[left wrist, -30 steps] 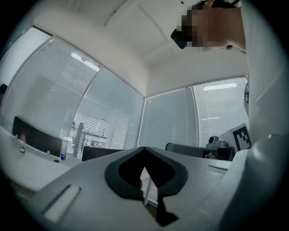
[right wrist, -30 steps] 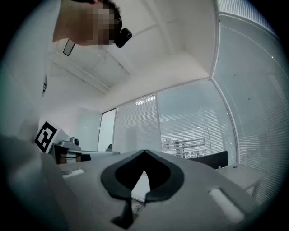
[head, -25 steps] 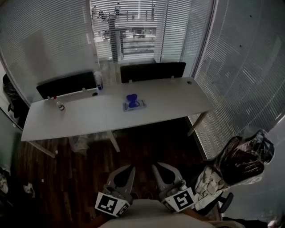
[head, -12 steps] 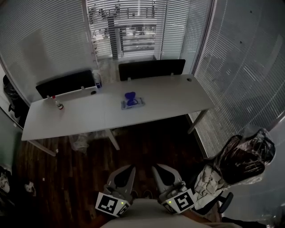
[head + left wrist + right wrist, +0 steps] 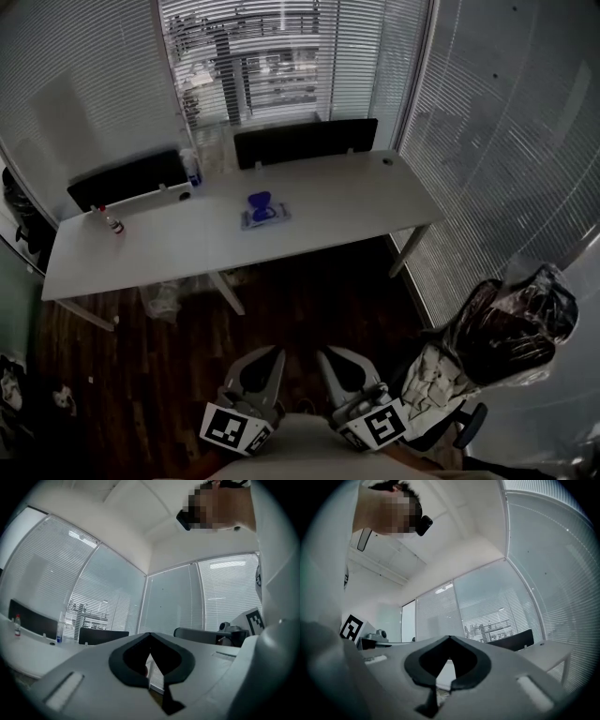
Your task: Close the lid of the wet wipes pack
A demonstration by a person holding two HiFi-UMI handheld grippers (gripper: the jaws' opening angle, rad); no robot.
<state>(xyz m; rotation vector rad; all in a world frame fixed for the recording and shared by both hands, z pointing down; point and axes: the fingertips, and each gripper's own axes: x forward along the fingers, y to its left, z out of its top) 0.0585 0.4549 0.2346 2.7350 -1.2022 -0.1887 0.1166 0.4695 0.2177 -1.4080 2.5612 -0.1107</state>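
The wet wipes pack (image 5: 262, 214) lies near the middle of a long white table (image 5: 328, 211), its blue lid standing up open. Both grippers are far from it, held close to the person's body at the bottom of the head view. My left gripper (image 5: 267, 361) has its jaws together with nothing between them. Beside it my right gripper (image 5: 330, 361) is likewise shut and empty. In the left gripper view the tips (image 5: 149, 641) meet; in the right gripper view the tips (image 5: 449, 644) meet too.
A small bottle (image 5: 112, 223) stands at the table's left end and a taller spray bottle (image 5: 191, 167) at its back edge. Two black chairs (image 5: 305, 141) sit behind the table. A bagged bundle on a chair (image 5: 497, 337) stands at the right. Dark wooden floor (image 5: 309, 300) lies between me and the table.
The table and wipes pack have shifted slightly left and up in the head view as I move. Both grippers stay shut and in the same place in the frame.
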